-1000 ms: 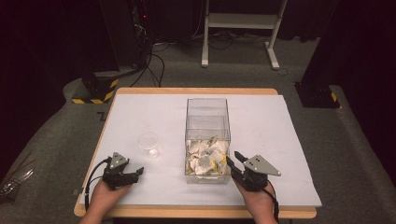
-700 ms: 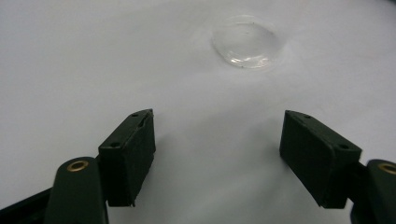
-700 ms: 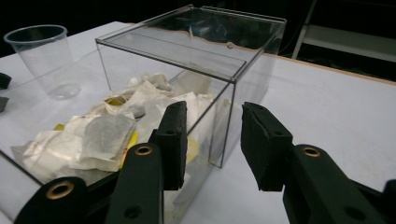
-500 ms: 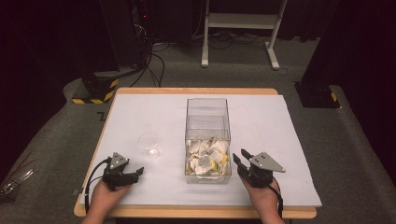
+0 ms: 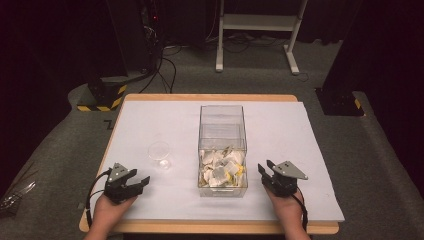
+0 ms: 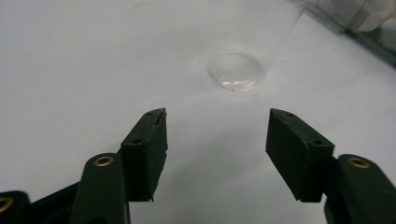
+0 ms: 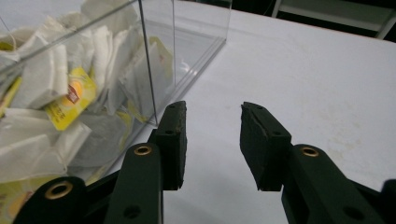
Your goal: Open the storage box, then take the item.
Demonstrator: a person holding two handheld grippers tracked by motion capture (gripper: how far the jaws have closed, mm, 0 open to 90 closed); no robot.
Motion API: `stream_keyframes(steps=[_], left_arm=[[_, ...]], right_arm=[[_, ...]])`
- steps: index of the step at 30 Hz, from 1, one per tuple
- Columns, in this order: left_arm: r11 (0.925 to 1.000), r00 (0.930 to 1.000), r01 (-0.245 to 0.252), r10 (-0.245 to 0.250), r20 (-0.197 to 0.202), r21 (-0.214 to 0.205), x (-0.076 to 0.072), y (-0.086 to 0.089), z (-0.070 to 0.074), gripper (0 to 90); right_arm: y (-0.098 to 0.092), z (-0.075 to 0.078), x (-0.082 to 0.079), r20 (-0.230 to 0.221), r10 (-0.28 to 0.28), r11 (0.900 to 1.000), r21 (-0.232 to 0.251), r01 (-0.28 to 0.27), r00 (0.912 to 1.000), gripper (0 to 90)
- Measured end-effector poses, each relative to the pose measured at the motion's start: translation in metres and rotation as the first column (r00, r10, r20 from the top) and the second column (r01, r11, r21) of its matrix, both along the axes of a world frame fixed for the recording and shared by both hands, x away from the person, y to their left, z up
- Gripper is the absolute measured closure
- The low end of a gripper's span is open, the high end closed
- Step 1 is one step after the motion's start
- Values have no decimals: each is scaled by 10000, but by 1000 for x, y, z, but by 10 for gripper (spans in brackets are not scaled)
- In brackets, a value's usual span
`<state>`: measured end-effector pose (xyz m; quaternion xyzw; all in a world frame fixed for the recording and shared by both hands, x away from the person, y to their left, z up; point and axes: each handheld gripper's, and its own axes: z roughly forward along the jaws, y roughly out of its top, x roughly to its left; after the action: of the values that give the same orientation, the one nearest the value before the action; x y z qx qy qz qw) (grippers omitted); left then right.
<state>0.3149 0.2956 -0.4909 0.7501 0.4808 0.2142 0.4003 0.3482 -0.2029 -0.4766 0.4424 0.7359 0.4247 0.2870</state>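
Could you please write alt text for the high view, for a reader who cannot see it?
A clear box holding tea bags stands mid-table on a white sheet, a small clear cup to its left. Two hand-held grippers rest near the front edge, left gripper and right gripper, both open and empty.

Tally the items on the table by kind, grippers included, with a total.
Clear plastic box holding tea bags, too jumbled to count: 1
Small clear plastic cup: 1
Black two-jaw grippers, left and right: 2
Total: 4

I'm seeing the white desk [image 5: 280, 130] glowing brightly under overhead light, surroundings sinking into darkness, and everything beyond my fingers [image 6: 149, 140] blurring softly.
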Motion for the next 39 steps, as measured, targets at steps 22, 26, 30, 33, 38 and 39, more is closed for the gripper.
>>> stream_keyframes(steps=[22,26,30,33,38,39], left_arm=[[9970,9871,404,-296,1574,-658,-20,-15,49,393],[9949,9836,601,-451,1746,-816,-19,-19,55,394],[9924,9809,860,-688,1821,-882,-21,-26,60,397],[9894,9780,1132,-948,1859,-908,-24,-36,64,397],[9804,9664,1760,-1551,2047,-881,-28,-59,73,396],[9804,9664,1760,-1551,2047,-881,-28,-59,73,396]], right_arm=[[-9,-8,3,-263,-122,9999,-108,119,9996,584],[-10,-9,3,-330,-220,9996,-163,215,9992,581],[-10,-12,4,-441,-256,9994,-249,245,9987,580],[-9,-13,3,-509,-212,9993,-319,196,9985,580],[-10,-11,-1,-393,-174,9995,-274,163,9991,580],[-10,-11,-2,-409,-153,9996,-256,142,9990,581]])
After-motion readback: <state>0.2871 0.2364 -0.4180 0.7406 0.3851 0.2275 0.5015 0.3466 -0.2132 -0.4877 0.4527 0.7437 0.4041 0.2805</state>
